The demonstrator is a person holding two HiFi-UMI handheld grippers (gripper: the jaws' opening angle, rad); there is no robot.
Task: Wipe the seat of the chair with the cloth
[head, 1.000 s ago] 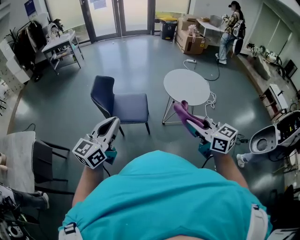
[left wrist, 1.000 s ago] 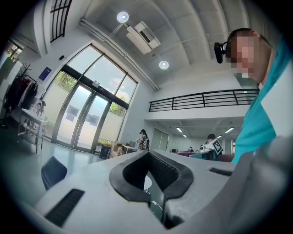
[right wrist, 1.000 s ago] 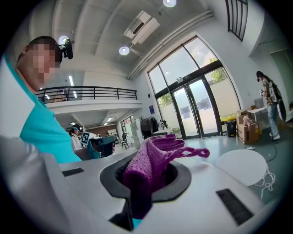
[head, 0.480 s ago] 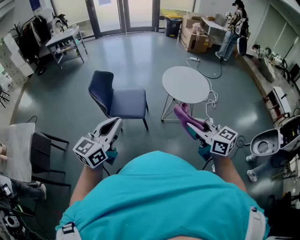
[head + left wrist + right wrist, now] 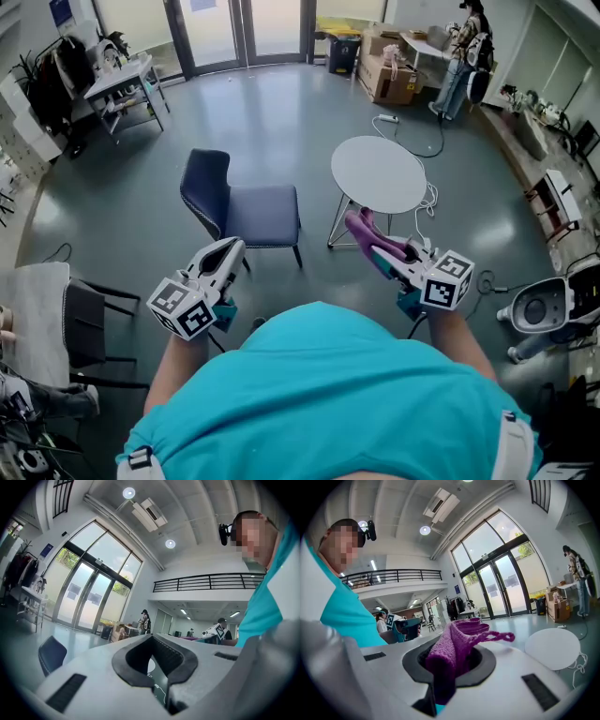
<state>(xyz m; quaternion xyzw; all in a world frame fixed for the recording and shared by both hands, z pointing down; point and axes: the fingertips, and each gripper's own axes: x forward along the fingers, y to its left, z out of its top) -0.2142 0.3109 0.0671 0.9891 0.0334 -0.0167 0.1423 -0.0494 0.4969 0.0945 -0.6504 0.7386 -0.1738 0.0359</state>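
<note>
The right gripper's (image 5: 367,236) fingers are pinching a soft, light, floppy purple cloth (image 5: 452,651) at its bunched middle. The left gripper's (image 5: 228,248) fingers are sitting closed, empty. The chair (image 5: 263,215) is standing well beyond both.

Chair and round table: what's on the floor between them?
Nothing. The head view shows only bare grey floor between the chair and the round table.
</note>
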